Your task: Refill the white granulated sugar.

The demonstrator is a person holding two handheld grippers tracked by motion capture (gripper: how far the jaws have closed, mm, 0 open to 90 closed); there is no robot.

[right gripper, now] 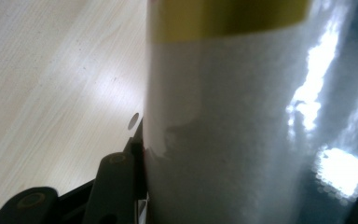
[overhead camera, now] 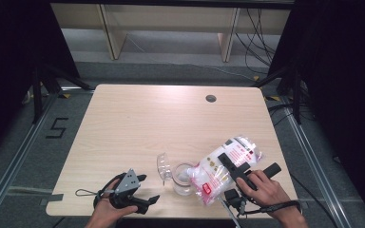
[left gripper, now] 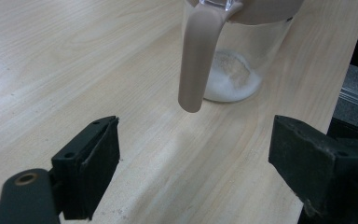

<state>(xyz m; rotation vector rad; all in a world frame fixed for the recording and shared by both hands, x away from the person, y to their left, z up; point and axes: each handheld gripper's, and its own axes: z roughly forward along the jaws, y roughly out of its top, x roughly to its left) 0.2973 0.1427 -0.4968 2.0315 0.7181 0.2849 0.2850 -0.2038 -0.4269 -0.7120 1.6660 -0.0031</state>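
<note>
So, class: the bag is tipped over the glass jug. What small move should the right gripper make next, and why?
Probably tip the bag a little steeper. The right gripper clamps it, mouth down at the jug, which holds just a thin layer of white grains. The left gripper stands open nearby.

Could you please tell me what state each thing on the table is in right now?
Clear glass jar: upright, uncapped, a little white powder at its bottom.
Clear plastic lid: off, lying beside the jar.
White plastic bag: tilted over the jar.
Left gripper: open, empty.
Right gripper: clamped on the bag.
</note>
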